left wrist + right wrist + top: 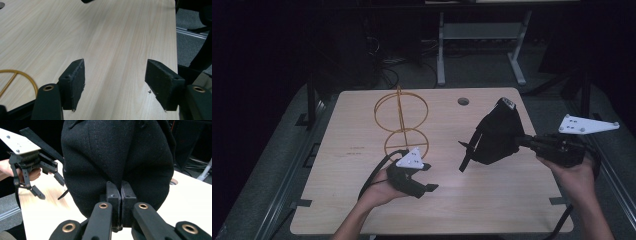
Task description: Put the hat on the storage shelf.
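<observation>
Two grippers: right gripper (117, 195) fingers pinch black cap (497, 135) above table (362, 150) centre.

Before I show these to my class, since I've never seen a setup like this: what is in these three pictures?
A person at a wooden table holds a handheld tool with two jaws in each hand. One picture looks down from above; the other two come from cameras riding on each tool. The right gripper, jaws shut, pinches a black cap and holds it off the table. The left gripper has open jaws with nothing between them. A gold wire stand sits on the table, beside the left gripper.
</observation>
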The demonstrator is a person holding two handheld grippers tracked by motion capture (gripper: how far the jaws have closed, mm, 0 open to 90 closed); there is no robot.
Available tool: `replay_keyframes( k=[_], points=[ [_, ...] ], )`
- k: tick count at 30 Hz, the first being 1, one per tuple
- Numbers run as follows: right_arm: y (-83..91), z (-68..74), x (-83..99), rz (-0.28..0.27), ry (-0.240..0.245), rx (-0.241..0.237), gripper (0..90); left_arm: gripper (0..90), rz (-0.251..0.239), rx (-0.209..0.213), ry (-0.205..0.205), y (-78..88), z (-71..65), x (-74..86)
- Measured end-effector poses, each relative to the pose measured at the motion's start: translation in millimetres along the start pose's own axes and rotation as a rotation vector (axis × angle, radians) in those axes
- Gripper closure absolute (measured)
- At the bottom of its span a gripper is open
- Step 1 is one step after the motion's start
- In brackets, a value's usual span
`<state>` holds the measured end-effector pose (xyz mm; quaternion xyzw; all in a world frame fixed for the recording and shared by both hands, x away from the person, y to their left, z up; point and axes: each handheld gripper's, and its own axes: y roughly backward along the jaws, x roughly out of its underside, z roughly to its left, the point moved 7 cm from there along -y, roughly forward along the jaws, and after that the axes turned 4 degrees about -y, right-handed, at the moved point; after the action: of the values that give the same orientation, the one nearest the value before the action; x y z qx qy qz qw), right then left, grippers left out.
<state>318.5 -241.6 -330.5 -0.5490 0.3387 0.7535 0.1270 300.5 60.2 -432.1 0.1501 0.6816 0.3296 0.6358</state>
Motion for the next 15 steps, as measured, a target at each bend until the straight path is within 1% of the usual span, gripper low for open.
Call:
replay_keyframes(
  k=[1, 2, 4, 6, 7, 9, 11, 15],
  points=[
    [-0.9, 0.9, -2.6, -0.001, 0.000, -0.003, 88.3, 30.8, 0.007, -0.002, -0.003, 0.6, 0.6, 1.9],
    [-1.7, 0.8, -4.5, -0.001, 0.005, -0.004, 88.3, 29.8, 0.007, -0.005, 0.006, 0.9, 0.3, 4.7],
    [-4.1, 1.7, -10.1, -0.001, 0.010, -0.005, 88.3, 29.0, 0.011, -0.009, 0.004, 1.2, 0.2, 8.7],
    [-6.6, 3.2, -16.2, -0.010, 0.018, -0.010, 88.2, 27.8, 0.013, -0.016, 0.012, 1.8, 1.0, 11.4],
    [-8.3, 4.5, -19.9, -0.014, 0.022, -0.015, 88.2, 27.7, 0.009, -0.019, 0.016, 1.6, 1.0, 11.5],
    [-10.7, 6.2, -25.0, -0.017, 0.026, -0.020, 88.3, 27.7, 0.021, -0.026, 0.007, 1.9, 2.1, 11.8],
    [-13.7, 8.4, -31.4, -0.020, 0.032, -0.027, 88.2, 27.7, 0.014, -0.027, 0.007, 1.7, 2.6, 10.6],
    [-17.8, 11.1, -41.6, -0.024, 0.041, -0.040, 88.2, 26.5, 0.025, -0.033, 0.001, 0.2, 3.5, 13.1]
  ],
)
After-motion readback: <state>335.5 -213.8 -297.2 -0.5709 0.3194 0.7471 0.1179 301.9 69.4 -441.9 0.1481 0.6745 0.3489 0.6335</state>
